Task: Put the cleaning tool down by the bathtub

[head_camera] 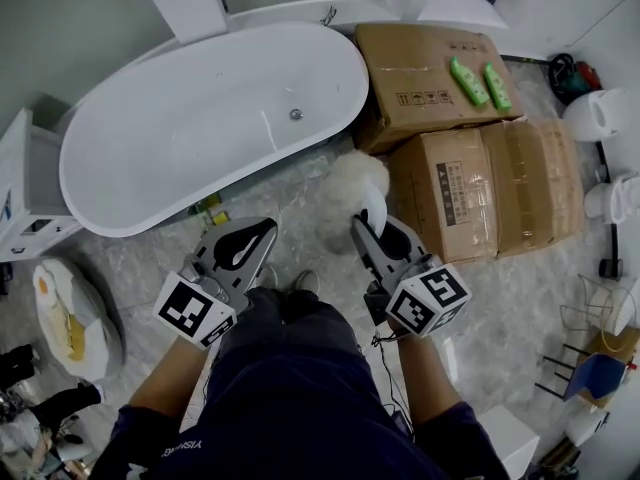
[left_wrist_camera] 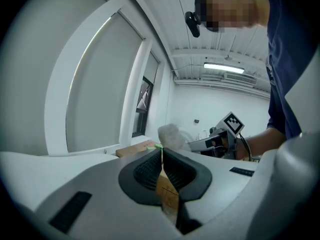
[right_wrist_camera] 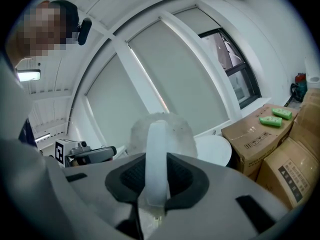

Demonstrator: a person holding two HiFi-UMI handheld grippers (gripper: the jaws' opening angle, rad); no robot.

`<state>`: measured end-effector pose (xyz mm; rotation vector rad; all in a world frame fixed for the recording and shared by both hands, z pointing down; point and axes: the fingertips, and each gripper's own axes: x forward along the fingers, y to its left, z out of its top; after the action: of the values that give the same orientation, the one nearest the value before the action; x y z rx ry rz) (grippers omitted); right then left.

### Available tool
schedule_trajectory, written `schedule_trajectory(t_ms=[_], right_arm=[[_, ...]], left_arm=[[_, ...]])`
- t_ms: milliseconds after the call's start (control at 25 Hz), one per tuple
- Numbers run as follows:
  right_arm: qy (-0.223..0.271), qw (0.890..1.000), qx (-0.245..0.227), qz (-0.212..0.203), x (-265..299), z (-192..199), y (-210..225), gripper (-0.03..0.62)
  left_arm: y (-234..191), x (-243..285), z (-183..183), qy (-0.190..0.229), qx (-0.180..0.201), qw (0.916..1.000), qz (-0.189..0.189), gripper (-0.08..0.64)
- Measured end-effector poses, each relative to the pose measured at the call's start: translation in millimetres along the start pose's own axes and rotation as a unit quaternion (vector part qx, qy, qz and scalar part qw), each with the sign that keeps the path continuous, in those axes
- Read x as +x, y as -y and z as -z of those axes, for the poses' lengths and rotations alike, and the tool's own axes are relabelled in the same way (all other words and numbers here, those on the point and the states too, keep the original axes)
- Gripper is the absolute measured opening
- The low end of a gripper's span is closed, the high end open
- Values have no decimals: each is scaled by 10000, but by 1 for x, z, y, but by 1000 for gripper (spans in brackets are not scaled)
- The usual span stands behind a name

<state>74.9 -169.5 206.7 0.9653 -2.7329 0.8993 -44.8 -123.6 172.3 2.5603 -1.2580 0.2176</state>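
Cardboard box (head_camera: 415, 78) beside the bathtub (head_camera: 180, 138) bears two green bottles (head_camera: 468, 81).

Bathtub (head_camera: 200, 128): smooth, glossy white shell.
Cleaning tool (head_camera: 352, 190): fluffy white fibre head; smooth, pale, half-clear plastic handle.
Boxes (head_camera: 430, 78) right of the bathtub: matt brown cardboard.
Bottles (head_camera: 480, 83) on the box nearest the bathtub: shiny green plastic.
Floor (head_camera: 290, 203) in front of the bathtub: grey marbled stone look, slight sheen.
Right gripper (head_camera: 362, 226): matt grey plastic; black ribbed rubbery pads (right_wrist_camera: 182, 176).
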Motion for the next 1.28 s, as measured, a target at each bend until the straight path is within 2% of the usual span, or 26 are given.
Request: schedule_trajectory(t_ms=[320, 720, 1080, 1280], right_arm=[[-356, 9993, 28, 116, 42, 23, 20, 86], [-643, 9965, -13, 527, 104, 53, 55, 86], [-833, 9943, 50, 669, 152, 113, 104, 86], [-899, 9932, 44, 732, 167, 161, 141, 86]], left_arm=[[-37, 15, 30, -251, -133, 9996, 38, 35], [-98, 34, 78, -591, -230, 9977, 240, 35], [-138, 74, 146, -742, -250, 9964, 330, 35], [-148, 96, 202, -826, -297, 9956, 332, 35]])
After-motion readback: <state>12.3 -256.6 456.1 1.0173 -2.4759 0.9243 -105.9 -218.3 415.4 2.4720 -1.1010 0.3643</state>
